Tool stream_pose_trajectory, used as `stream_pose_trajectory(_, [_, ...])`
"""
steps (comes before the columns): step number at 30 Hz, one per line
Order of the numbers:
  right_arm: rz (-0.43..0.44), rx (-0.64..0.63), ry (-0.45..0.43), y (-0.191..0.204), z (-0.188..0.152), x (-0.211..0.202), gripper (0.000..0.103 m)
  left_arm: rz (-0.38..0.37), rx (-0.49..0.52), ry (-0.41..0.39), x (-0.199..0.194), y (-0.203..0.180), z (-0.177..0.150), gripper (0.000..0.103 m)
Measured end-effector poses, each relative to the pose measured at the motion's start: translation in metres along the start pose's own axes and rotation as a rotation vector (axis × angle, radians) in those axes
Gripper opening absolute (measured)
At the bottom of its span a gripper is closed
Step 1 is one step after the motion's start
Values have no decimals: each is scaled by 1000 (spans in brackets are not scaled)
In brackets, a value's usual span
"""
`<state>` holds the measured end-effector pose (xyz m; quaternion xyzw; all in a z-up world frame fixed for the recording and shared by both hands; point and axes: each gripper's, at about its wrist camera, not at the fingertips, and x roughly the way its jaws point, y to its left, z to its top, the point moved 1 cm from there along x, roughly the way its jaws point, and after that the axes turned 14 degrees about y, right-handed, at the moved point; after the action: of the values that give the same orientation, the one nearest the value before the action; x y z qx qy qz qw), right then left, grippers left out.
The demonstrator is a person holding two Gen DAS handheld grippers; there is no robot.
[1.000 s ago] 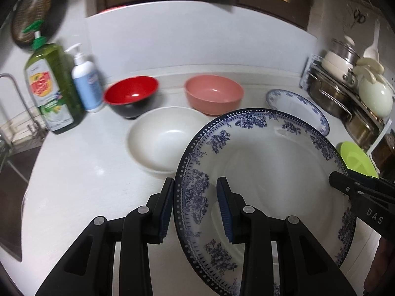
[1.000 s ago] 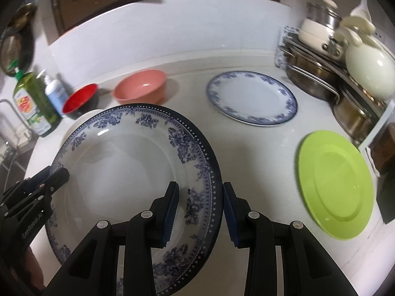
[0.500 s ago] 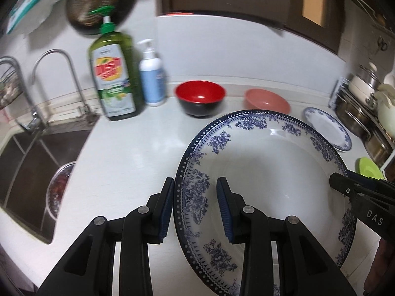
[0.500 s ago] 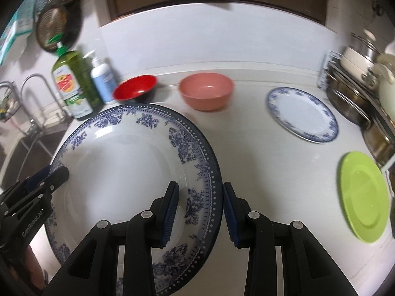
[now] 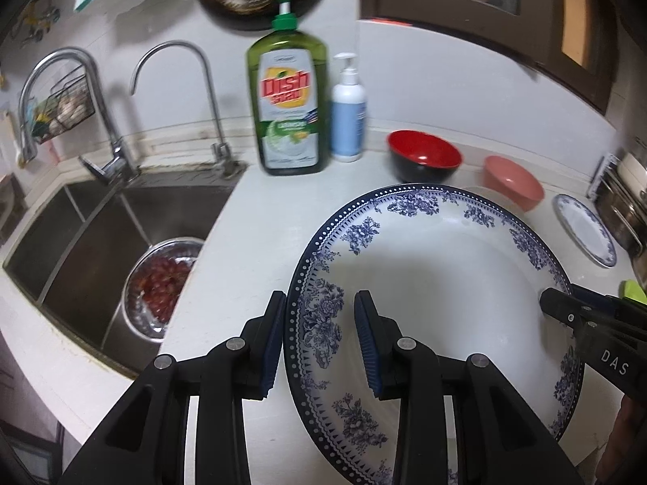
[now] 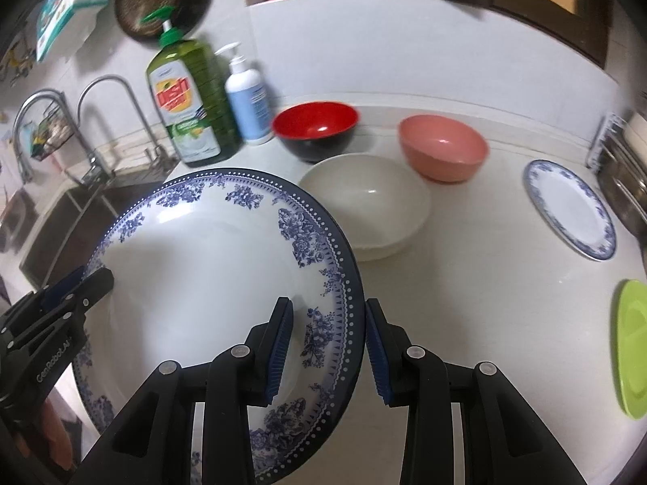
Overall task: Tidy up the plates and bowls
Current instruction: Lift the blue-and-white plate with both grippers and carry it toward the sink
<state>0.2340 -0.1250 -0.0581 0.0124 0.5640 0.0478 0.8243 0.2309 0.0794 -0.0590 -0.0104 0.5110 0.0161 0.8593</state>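
Note:
A large white plate with a blue floral rim (image 5: 436,283) (image 6: 202,266) hangs above the counter, held from both sides. My left gripper (image 5: 319,303) is shut on its left rim and my right gripper (image 6: 328,307) on its right rim. Beyond it on the counter stand a red bowl (image 6: 315,125), a pink bowl (image 6: 442,147) and a white bowl (image 6: 364,210). A smaller blue-rimmed plate (image 6: 568,208) lies to the right. A green plate (image 6: 631,347) shows at the right edge.
A steel sink (image 5: 81,242) on the left holds a colander of red fruit (image 5: 161,279), with two faucets behind it. A green dish-soap bottle (image 5: 287,89) and a white pump bottle (image 5: 347,117) stand by the wall. Pots (image 5: 622,202) fill the right end.
Both grippers have swung left with the big plate still between them. The sink and faucets have come into view, and the bowls and small plates have slid right.

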Motion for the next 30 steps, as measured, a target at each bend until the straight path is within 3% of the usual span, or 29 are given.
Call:
stream_pose_trajectory(13, [17, -33, 94, 33, 2, 42, 37, 30, -37, 79, 33, 30, -13, 34])
stream_pose_trajectory(30, [1, -21, 178, 40, 0, 76, 37, 31, -23, 150, 71, 37, -17, 34])
